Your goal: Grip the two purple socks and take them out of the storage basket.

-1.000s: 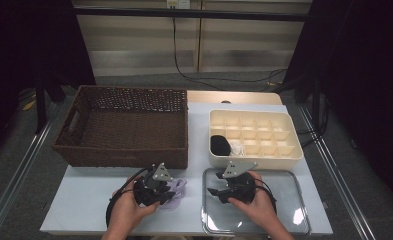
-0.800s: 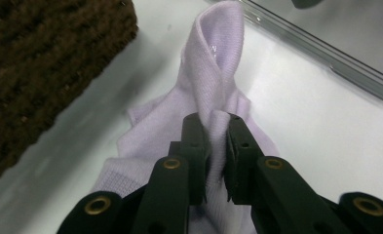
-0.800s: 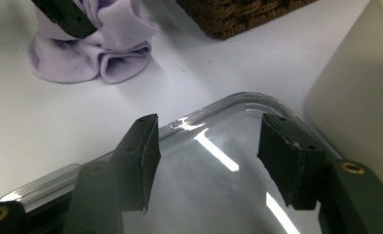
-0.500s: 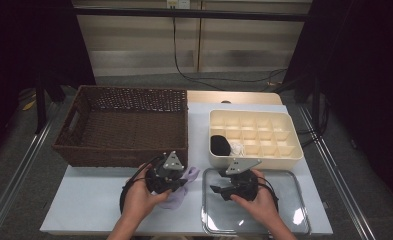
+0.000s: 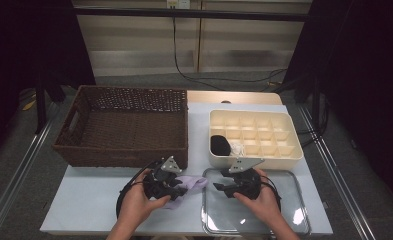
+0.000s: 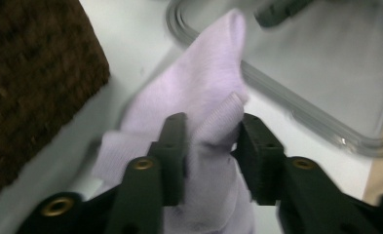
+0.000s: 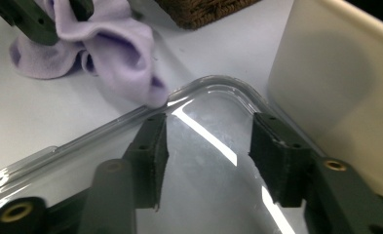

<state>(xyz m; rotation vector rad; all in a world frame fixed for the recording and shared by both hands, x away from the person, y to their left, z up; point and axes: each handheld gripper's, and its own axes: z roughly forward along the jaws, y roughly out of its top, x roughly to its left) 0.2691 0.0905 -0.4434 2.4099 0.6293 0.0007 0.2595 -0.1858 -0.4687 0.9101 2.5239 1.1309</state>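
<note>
A lilac sock (image 5: 190, 188) lies crumpled on the white table between the wicker basket and the clear lid. Its toe reaches the lid's rim (image 7: 145, 109). My left gripper (image 5: 183, 189) points right, and a fold of the sock (image 6: 203, 92) stands between its jaws. These jaws have just been opening, and the cloth sits loosely between them (image 6: 209, 131). My right gripper (image 5: 218, 187) points left over the clear lid (image 5: 284, 210). Its jaws (image 7: 208, 131) have just been closing, and between them is just the lid's surface underneath.
The brown wicker basket (image 5: 119, 156) stands at the back left. A cream compartment box (image 5: 256, 160) at the back right holds a black bundle (image 5: 220, 145) and a white one (image 5: 237, 147). The box wall (image 7: 335, 73) is close on the right gripper's right.
The left hand rose slightly toward the basket, then came back down. The sock now stretches further right, up to the lid's rim. The right hand has stayed over the lid.
</note>
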